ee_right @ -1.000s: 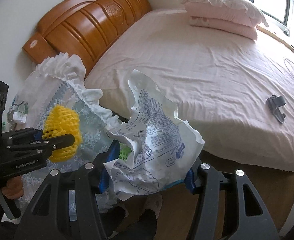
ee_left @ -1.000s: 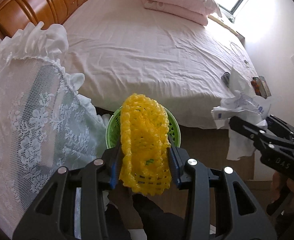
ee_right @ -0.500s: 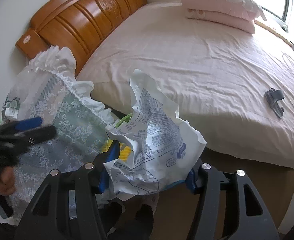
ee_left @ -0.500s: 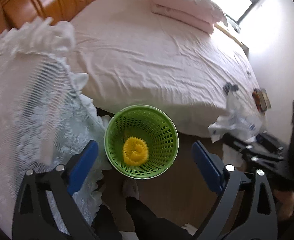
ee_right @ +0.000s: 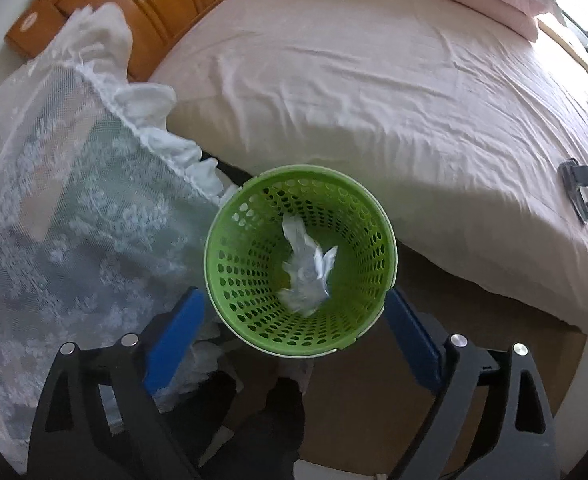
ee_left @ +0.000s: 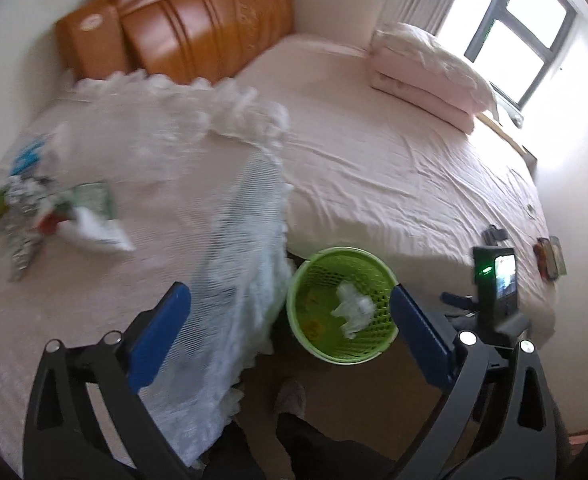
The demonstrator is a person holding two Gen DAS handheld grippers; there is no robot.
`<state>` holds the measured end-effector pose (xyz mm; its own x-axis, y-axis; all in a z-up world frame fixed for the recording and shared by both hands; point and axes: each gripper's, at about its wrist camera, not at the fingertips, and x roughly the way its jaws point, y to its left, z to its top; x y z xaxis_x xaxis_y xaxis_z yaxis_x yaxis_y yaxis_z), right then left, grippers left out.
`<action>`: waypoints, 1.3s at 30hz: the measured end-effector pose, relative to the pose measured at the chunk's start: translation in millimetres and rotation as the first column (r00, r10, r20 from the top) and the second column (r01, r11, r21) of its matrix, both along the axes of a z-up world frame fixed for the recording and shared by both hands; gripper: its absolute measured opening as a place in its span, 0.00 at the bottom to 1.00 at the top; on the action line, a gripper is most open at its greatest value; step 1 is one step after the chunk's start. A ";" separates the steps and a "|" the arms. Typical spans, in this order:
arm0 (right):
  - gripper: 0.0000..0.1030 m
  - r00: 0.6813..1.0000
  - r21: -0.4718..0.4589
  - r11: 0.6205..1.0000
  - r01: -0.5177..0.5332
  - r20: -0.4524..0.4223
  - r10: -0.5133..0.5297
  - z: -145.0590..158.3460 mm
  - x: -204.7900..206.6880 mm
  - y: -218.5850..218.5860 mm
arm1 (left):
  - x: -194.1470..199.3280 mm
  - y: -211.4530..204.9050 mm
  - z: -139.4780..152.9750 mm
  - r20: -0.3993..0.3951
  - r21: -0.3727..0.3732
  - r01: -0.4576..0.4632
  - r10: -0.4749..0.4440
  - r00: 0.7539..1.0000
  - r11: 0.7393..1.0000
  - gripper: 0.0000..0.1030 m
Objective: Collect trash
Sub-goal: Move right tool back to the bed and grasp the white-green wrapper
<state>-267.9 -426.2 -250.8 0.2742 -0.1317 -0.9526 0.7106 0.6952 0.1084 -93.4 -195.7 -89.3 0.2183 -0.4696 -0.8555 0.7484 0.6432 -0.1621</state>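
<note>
**Both grippers spread wide above the green bin**

The blue-padded fingers (ee_right: 174, 336) of the right gripper (ee_right: 294, 334) stand wide apart and hold nothing, straddling the round green perforated plastic wastebasket (ee_right: 230, 276) directly below; a crumpled white plastic wrapper (ee_right: 306, 268) lies inside it, well clear of both pads; the left gripper (ee_left: 290, 336) is likewise spread and empty, with the same wastebasket (ee_left: 306, 332) between its pads and the wrapper (ee_left: 352, 308) inside over a trace of yellow at the bottom; the basket stands on a brown floor (ee_right: 358, 408) against the side of a bed with a pale pink sheet (ee_right: 374, 80), beside a white lace cover (ee_right: 74, 220); only the left view shows the lace-covered top with blurred scraps of litter (ee_left: 50, 216), the folded pink quilt (ee_left: 426, 76), the window (ee_left: 522, 28) and the right gripper's camera unit (ee_left: 494, 280); the right view alone shows a grey clip (ee_right: 576, 184) on the sheet
</note>
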 end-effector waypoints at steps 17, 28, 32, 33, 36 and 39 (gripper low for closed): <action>0.98 0.948 -0.202 0.964 -0.170 0.234 0.217 164.3 53.0 84.0 | 57.3 155.2 43.5 0.124 -0.067 -0.323 0.329 0.936 0.944 0.93; 0.98 0.858 -0.188 0.891 -0.414 0.247 0.451 163.2 144.1 169.0 | 85.3 221.2 30.5 0.100 -0.060 -0.462 0.466 0.879 0.885 0.93; 0.98 0.800 -0.203 0.834 -0.513 0.240 0.550 152.3 188.7 207.3 | 95.0 237.1 23.4 0.099 -0.042 -0.488 0.490 0.866 0.872 0.93; 0.98 0.788 -0.208 0.821 -0.531 0.235 0.569 149.2 198.9 215.2 | 98.4 241.3 20.9 0.097 -0.036 -0.495 0.496 0.863 0.868 0.93; 0.97 0.762 -0.226 0.789 -0.571 0.211 0.612 136.9 233.9 234.7 | 107.6 250.3 15.3 0.087 -0.025 -0.502 0.502 0.861 0.865 0.93; 0.90 0.760 -0.238 0.772 -0.589 0.162 0.630 119.8 267.2 248.2 | 120.0 256.0 9.4 0.084 -0.012 -0.503 0.502 0.861 0.864 0.93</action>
<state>-0.8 -178.0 -131.0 0.5478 -0.0099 -0.8366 0.1002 0.9935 0.0538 26.6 60.4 -79.9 0.4916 -0.2688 -0.8283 0.3330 0.9369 -0.1064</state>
